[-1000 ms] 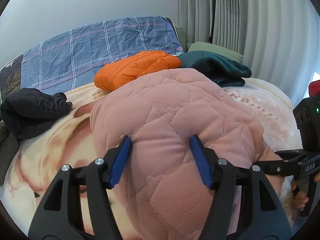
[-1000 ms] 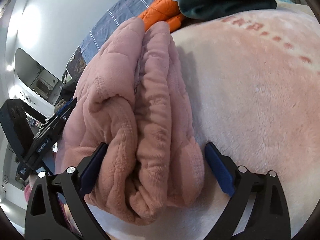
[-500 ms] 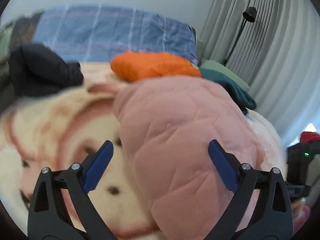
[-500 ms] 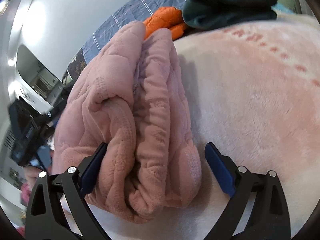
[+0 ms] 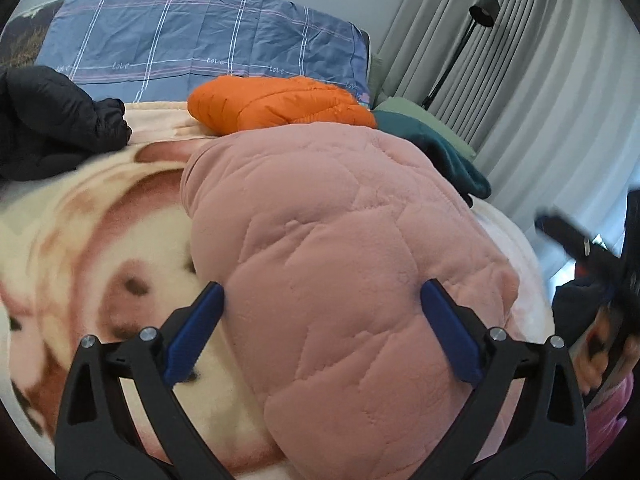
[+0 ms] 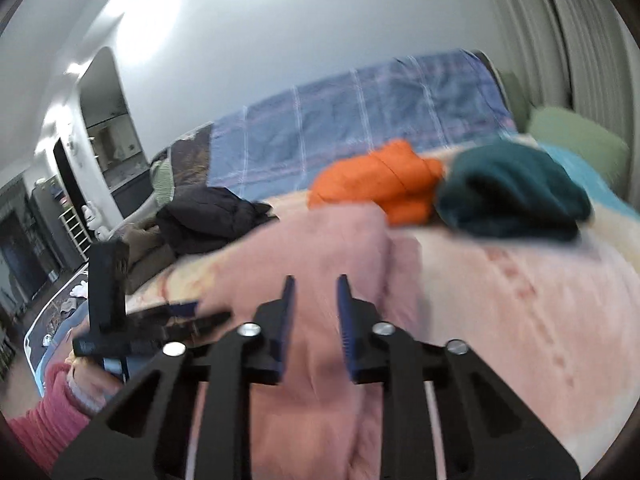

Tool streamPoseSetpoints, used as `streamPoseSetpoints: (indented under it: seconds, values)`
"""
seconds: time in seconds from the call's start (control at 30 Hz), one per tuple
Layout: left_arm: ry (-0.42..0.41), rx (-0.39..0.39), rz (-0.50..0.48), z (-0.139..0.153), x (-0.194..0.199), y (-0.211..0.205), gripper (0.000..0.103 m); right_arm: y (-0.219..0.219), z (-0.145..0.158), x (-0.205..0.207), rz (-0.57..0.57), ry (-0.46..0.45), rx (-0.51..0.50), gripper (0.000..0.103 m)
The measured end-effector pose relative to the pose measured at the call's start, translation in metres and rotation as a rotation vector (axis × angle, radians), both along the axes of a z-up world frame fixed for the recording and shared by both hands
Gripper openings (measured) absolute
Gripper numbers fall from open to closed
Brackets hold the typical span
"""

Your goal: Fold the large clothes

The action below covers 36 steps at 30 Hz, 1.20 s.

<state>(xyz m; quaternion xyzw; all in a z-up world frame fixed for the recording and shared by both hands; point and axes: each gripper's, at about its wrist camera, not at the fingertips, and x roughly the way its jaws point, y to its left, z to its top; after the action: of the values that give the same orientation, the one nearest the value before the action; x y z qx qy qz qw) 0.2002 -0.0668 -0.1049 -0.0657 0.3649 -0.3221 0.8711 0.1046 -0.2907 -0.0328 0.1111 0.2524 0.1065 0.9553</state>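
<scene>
Pink jacket (image 5: 344,248) sits as a folded bundle on the blanket (image 5: 92,240), in front of the orange jacket (image 5: 276,104) and teal garment (image 6: 512,188); black jacket (image 5: 52,120) looks unfolded, so likely next. Left gripper (image 5: 322,320) is spread wide over the bundle, gripping nothing. Right gripper (image 6: 314,320), spread around the bundle's end a second ago, has lifted off and narrowed to a small empty gap.
</scene>
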Motion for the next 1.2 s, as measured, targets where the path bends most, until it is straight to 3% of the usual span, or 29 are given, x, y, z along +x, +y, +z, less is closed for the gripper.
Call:
streamPoseSetpoints:
  seconds: [0.07,0.1,0.13,0.2,0.27,0.37,0.57,0.7,0.77,0.83,0.87,0.9,0.93,1.0,1.03,1.1,1.17,1.2]
  values:
    - [0.006,0.003,-0.005,-0.001,0.000,0.002,0.101,0.008,-0.023,0.033,-0.005,0.113,-0.049,0.011]
    - [0.009,0.005,-0.009,-0.003,0.002,0.002,0.101,0.010,-0.056,0.059,-0.026,0.245,-0.102,0.005]
    - [0.014,0.013,-0.012,-0.005,0.003,0.002,0.101,0.005,-0.079,0.069,-0.023,0.278,-0.094,0.000]
    - [0.015,0.062,-0.011,-0.015,0.006,-0.009,0.101,-0.011,-0.088,0.072,-0.042,0.280,-0.009,0.000]
    - [-0.012,0.077,-0.004,-0.014,0.007,-0.017,0.101,-0.022,-0.083,0.070,-0.042,0.292,0.047,0.000]
    - [0.001,0.088,-0.015,-0.012,0.010,-0.018,0.101,-0.023,-0.080,0.069,-0.018,0.269,0.030,0.000]
    - [0.036,0.050,-0.011,-0.013,0.010,-0.008,0.101,-0.009,-0.029,0.057,0.008,0.197,-0.044,0.003]
    - [0.016,0.083,-0.004,-0.007,0.007,-0.012,0.101,0.001,-0.004,0.075,0.031,0.148,-0.116,0.004]
    - [-0.038,0.112,0.006,0.006,0.003,-0.011,0.101,-0.001,-0.014,0.096,0.019,0.195,-0.120,0.004]
    - [-0.127,0.097,0.046,0.031,-0.001,-0.002,0.077,-0.004,-0.044,0.121,0.009,0.288,-0.108,0.004]
    - [-0.174,0.051,0.072,0.048,-0.001,0.008,0.054,-0.007,-0.060,0.128,0.001,0.309,-0.095,0.002]
    - [-0.188,0.010,0.074,0.060,0.002,0.012,0.043,-0.008,-0.070,0.130,-0.010,0.304,-0.099,0.001]
    - [-0.187,-0.017,0.060,0.068,0.008,0.013,0.040,-0.009,-0.072,0.130,-0.014,0.295,-0.098,0.001]
    - [-0.161,0.014,0.005,0.071,0.028,-0.003,0.038,-0.011,-0.070,0.128,-0.005,0.284,-0.083,0.001]
    - [-0.139,0.054,-0.015,0.064,0.039,-0.015,0.038,-0.010,-0.070,0.128,-0.002,0.281,-0.100,0.001]
    - [-0.052,0.220,-0.078,0.022,0.064,-0.052,0.040,-0.008,-0.076,0.130,-0.020,0.285,-0.145,0.001]
    - [-0.133,0.302,-0.085,-0.001,0.066,-0.069,0.040,-0.010,-0.088,0.133,-0.032,0.290,-0.149,0.000]
    - [-0.114,0.284,-0.074,-0.001,0.068,-0.069,0.040,-0.012,-0.090,0.135,-0.029,0.284,-0.136,0.000]
